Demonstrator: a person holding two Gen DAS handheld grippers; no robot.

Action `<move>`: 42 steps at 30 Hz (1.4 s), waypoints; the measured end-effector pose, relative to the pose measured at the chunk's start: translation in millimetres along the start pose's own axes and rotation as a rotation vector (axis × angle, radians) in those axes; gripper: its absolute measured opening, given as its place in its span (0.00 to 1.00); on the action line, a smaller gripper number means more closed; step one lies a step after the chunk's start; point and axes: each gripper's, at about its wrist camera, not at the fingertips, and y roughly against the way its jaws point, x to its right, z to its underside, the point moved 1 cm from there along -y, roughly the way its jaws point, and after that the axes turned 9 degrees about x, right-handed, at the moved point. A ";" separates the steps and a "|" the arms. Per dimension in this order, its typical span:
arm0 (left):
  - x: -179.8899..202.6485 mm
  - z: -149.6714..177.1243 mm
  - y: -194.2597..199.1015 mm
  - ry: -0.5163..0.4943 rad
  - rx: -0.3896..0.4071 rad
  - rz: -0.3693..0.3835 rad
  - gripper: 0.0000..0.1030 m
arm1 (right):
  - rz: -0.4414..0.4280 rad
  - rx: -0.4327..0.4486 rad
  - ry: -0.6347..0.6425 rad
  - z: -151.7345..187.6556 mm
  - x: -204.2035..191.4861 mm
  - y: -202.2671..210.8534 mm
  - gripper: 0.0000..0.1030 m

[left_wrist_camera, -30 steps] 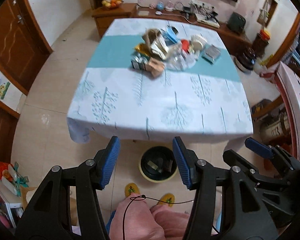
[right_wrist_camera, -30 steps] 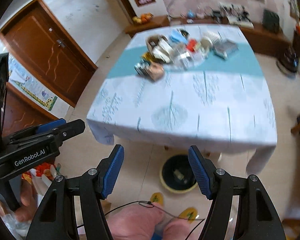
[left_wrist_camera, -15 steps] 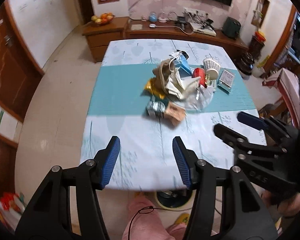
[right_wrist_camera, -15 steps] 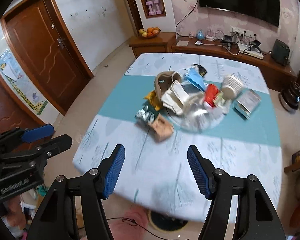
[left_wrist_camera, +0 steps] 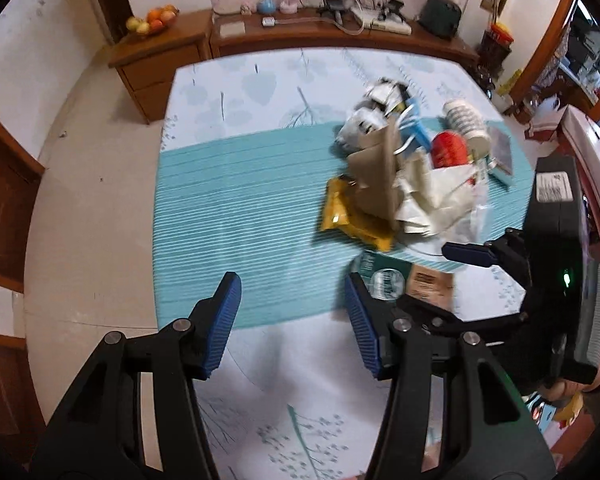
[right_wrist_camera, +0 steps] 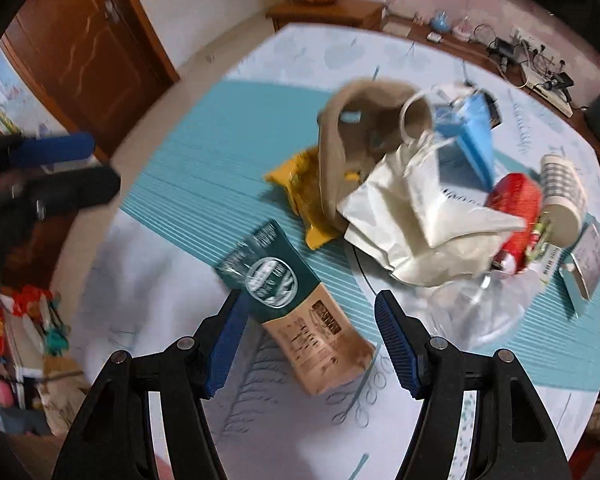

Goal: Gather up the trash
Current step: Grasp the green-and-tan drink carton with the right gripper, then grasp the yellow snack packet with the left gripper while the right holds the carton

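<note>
On the green-and-tan packet (right_wrist_camera: 296, 304), unreadable print.

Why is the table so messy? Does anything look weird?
Yes. Trash sits heaped on the table: a brown paper bag tipped over, crumpled white bags, and a green-and-tan packet lying flat.

Swung in over the table (left_wrist_camera: 228, 208) from beyond its edge. Now close above the trash pile (right_wrist_camera: 412, 184), bin gone from view. Left gripper (left_wrist_camera: 292, 320) jaws closing on nothing.
</note>
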 end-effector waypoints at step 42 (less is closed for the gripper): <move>15.7 -32.3 -151.6 0.114 -0.200 0.210 0.32 | -0.063 0.135 -0.509 21.9 75.5 -0.8 0.30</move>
